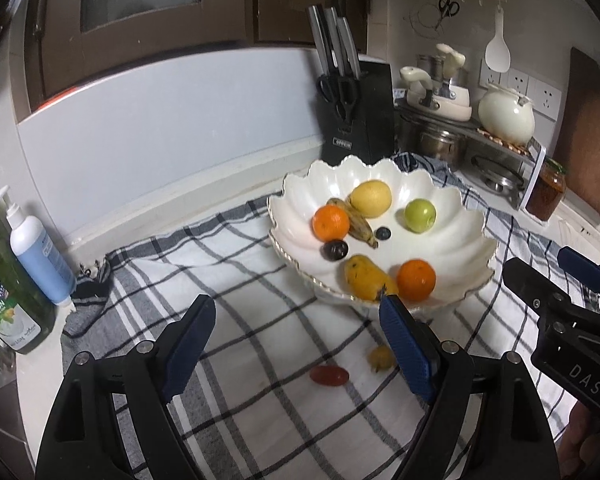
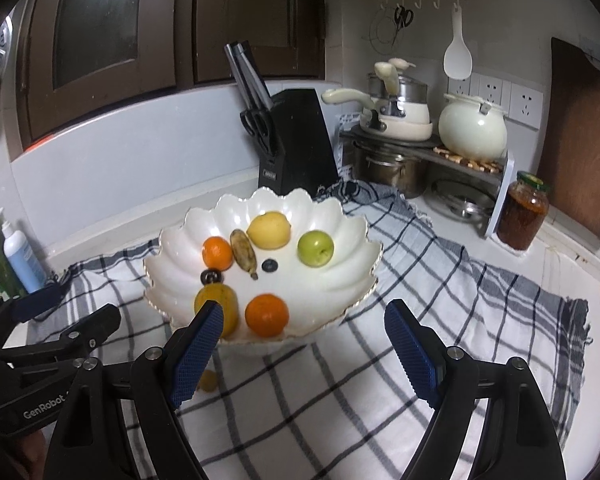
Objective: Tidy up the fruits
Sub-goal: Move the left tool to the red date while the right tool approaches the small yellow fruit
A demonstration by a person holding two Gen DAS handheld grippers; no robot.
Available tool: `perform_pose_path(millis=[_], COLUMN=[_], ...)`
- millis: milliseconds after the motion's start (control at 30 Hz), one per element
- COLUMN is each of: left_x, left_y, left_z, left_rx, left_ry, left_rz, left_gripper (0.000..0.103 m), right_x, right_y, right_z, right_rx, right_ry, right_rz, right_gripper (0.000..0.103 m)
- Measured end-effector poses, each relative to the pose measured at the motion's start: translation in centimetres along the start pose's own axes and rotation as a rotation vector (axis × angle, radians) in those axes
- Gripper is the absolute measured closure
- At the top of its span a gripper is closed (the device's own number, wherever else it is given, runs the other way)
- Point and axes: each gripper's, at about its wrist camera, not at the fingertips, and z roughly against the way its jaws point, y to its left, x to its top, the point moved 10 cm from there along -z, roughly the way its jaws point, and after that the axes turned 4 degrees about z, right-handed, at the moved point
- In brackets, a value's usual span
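Note:
A white scalloped bowl (image 1: 452,248) (image 2: 340,276) stands on the checked cloth. It holds two oranges (image 1: 416,280), a lemon (image 1: 370,199), a green apple (image 1: 420,215), a small banana (image 1: 356,222), a mango (image 1: 366,278) and two dark berries (image 1: 334,249). A red cherry tomato (image 1: 329,375) and a small yellow fruit (image 1: 381,358) lie on the cloth in front of the bowl. My left gripper (image 1: 296,320) is open above the cloth near them. My right gripper (image 2: 304,328) is open and empty before the bowl; it also shows in the left wrist view (image 1: 548,276).
A black knife block (image 1: 358,116) stands behind the bowl. A rack with pots and a white kettle (image 1: 506,114) is at the back right, with a jar (image 2: 522,210) beside it. A soap bottle (image 1: 36,248) and a green bottle (image 1: 8,300) stand at the left.

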Motion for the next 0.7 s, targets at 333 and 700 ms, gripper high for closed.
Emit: perform_pose_path(millis=[333,700], left_x=[-3.0,-6.0], left_y=[-0.6,-1.2], left_z=[-2.3,-5.0], left_rx=[-0.021,-0.050], left_ry=[0.063,0.144], left_rz=[-0.029,-0.069], left_gripper=[0.020,0.037], right_x=[-3.1,-5.3], right_y=[-0.2,-0.3], right_z=[-1.6,-3.6], right_rx=[0.002,-0.003], right_ry=[0.060,0.115], right_rz=[-0.014,-0.020], right_gripper=[0.020,0.020])
